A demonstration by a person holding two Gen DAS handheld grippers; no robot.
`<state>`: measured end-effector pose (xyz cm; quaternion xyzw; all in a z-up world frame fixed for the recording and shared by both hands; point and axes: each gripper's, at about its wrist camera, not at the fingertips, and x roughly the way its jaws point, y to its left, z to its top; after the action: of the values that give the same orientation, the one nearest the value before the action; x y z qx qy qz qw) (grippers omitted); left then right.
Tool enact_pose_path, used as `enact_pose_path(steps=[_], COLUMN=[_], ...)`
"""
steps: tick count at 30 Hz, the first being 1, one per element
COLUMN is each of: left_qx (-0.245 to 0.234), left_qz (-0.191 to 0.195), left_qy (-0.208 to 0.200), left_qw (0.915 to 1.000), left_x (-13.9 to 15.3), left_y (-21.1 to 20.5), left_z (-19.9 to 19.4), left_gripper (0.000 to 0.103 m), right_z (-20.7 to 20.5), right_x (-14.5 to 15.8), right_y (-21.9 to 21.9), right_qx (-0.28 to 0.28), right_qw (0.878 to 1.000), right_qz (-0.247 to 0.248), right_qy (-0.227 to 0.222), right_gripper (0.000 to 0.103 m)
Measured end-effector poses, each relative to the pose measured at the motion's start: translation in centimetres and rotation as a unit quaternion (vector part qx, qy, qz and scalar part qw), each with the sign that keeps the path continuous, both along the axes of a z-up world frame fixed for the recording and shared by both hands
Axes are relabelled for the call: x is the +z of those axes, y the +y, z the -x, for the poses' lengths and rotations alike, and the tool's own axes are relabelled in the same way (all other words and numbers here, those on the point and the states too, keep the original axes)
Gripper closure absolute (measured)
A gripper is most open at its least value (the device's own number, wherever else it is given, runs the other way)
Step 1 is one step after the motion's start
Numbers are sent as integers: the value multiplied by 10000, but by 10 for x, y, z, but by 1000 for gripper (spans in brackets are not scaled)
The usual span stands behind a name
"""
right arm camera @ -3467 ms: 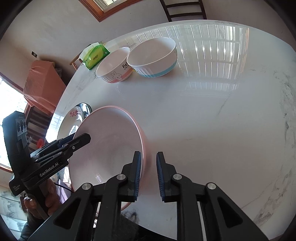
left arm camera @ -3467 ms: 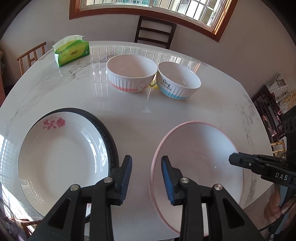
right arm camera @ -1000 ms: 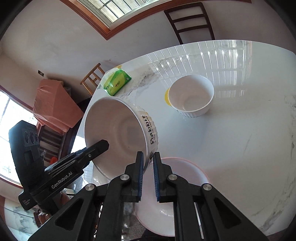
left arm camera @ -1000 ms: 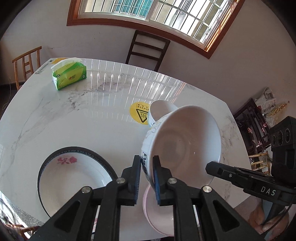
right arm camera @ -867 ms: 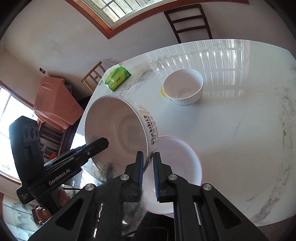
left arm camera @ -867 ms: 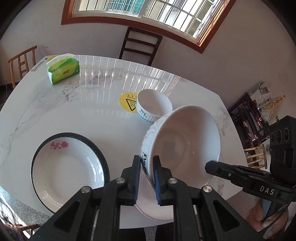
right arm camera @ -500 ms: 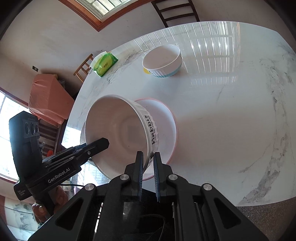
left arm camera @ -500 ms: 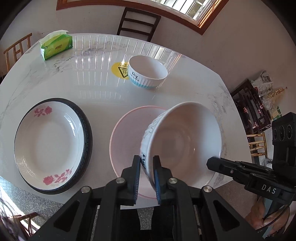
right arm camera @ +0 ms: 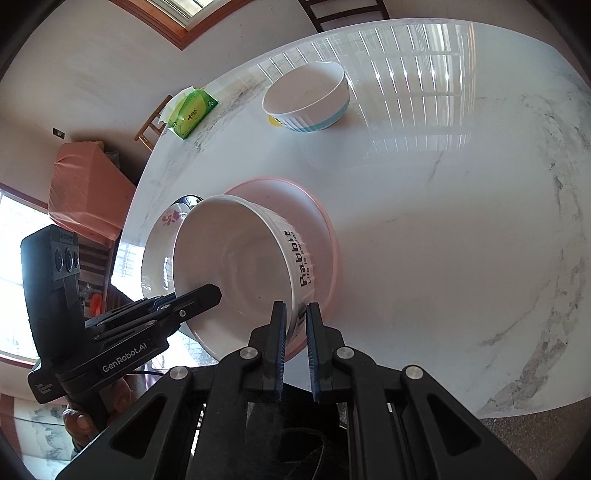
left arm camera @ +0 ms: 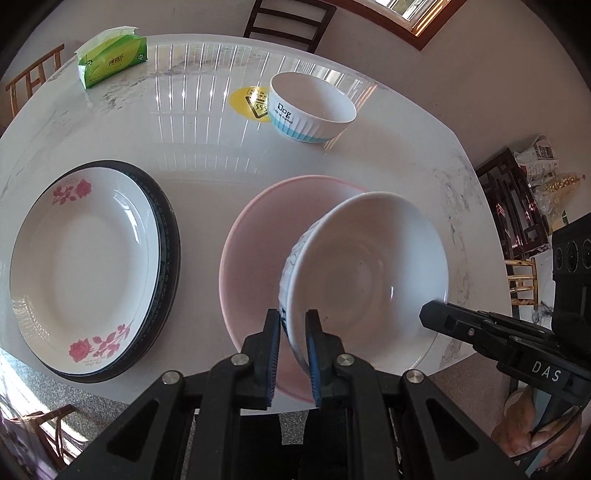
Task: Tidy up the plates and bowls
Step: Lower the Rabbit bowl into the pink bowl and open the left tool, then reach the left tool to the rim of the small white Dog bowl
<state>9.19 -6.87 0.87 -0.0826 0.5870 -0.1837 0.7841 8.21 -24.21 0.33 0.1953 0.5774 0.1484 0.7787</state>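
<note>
A white bowl marked "Rabbit" (left arm camera: 369, 269) (right arm camera: 236, 269) is held tilted over a pink plate (left arm camera: 255, 240) (right arm camera: 321, 229) on the marble table. My left gripper (left arm camera: 293, 317) is shut on the bowl's near-left rim. My right gripper (right arm camera: 295, 310) is shut on its opposite rim, and shows in the left wrist view (left arm camera: 436, 314). A white bowl marked "Dog" (left arm camera: 310, 107) (right arm camera: 306, 98) stands farther back. A rose-patterned plate (left arm camera: 85, 254) rests on a black-rimmed plate (left arm camera: 168, 236) at the left.
A green tissue pack (left arm camera: 112, 61) (right arm camera: 192, 110) lies at the far left of the table (left arm camera: 207, 147). A yellow sticker (left arm camera: 251, 101) is beside the Dog bowl. Wooden chairs (left arm camera: 284, 18) stand behind the table. The table's near edge is just under the grippers.
Both grippers took hold of the Rabbit bowl, lifted it from beside the Dog bowl and brought it back and down over the pink plate. The bowl is now lower and closer to the plate.
</note>
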Motion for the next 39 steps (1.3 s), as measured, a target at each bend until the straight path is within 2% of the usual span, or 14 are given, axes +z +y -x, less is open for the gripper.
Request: enact_pose_path(steps=[17, 22, 27, 35, 39], left_qx=[20, -23, -63, -127, -122], left_qz=[-73, -137, -175, -110, -144], left_qy=[-79, -116, -215, -488, -715], left_qw=[9999, 9998, 9996, 9987, 9973], left_x=[4, 8, 12, 29, 38], left_y=[2, 0, -1, 8, 13], left_z=[0, 1, 4, 7, 7], left_gripper=[84, 74, 71, 68, 65], right_z=[-7, -7, -7, -1, 8], right_x=[-6, -6, -5, 16, 29], right_y=[0, 1, 0, -11, -27], right_qx=[-24, -13, 17, 184, 321], right_qw=[9998, 9999, 9999, 9984, 9929], right_qz=[-15, 8, 38, 183, 415], right_qy=[172, 164, 146, -495, -1071], right_gripper=[93, 91, 90, 89, 88])
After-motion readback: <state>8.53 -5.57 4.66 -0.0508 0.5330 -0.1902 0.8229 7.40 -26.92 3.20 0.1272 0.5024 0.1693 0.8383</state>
